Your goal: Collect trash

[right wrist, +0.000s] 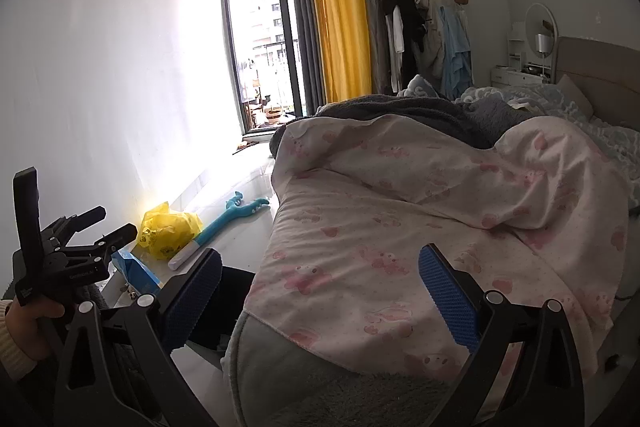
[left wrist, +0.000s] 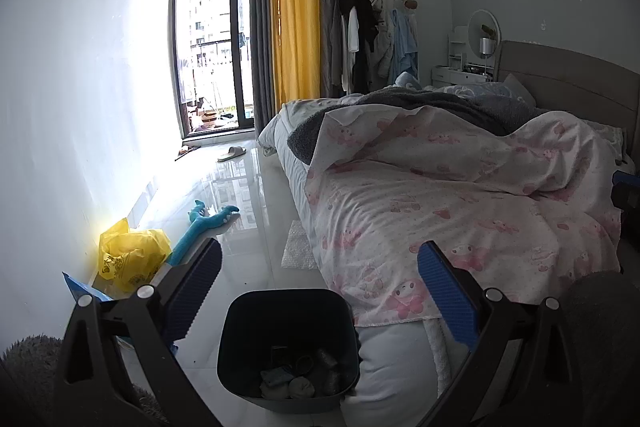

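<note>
A dark trash bin (left wrist: 288, 347) stands on the floor by the bed's foot corner, with several dark items inside. My left gripper (left wrist: 320, 291) is open and empty just above its rim. A crumpled yellow plastic bag (left wrist: 130, 253) lies by the left wall, and it also shows in the right wrist view (right wrist: 168, 229). A blue packet (left wrist: 82, 287) lies beside it, also seen in the right wrist view (right wrist: 134, 269). A sheet of bubble wrap (left wrist: 298, 245) lies on the floor at the bed's edge. My right gripper (right wrist: 320, 291) is open and empty over the bed's corner. The left gripper (right wrist: 104, 225) shows at the left there.
A bed with a pink-print duvet (left wrist: 460, 211) fills the right side. A teal plush toy (left wrist: 204, 223) and a slipper (left wrist: 232, 153) lie on the glossy white floor (left wrist: 248, 227). A white tube (right wrist: 186, 257) lies near the bag. A grey rug (left wrist: 28, 363) is at lower left.
</note>
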`<state>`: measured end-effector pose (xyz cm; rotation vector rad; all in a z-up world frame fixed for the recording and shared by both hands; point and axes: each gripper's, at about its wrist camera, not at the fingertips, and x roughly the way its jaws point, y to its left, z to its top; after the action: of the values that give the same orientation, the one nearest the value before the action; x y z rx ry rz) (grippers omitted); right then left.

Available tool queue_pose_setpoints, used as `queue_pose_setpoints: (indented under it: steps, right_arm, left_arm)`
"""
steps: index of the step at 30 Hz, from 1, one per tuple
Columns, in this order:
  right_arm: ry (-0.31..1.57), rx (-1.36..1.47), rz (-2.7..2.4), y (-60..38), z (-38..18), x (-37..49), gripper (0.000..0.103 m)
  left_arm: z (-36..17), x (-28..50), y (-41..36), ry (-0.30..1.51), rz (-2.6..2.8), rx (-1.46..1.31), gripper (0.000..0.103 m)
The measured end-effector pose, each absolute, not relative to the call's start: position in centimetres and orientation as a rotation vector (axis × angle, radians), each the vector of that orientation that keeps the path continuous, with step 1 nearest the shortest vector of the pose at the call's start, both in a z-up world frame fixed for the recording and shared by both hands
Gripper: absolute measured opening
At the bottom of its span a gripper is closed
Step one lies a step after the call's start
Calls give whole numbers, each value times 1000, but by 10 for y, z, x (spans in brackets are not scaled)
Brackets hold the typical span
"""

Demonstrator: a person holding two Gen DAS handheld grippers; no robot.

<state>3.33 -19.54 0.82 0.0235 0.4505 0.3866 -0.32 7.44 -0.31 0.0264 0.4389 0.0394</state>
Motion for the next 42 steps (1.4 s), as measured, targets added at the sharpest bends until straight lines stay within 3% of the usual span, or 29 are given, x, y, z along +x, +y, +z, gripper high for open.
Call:
queue_pose_setpoints:
  steps: [42]
  right_arm:
    - [456,23,389,-197,8,36,100]
  left_arm:
    - [-3,-3,76,443,40,15,100]
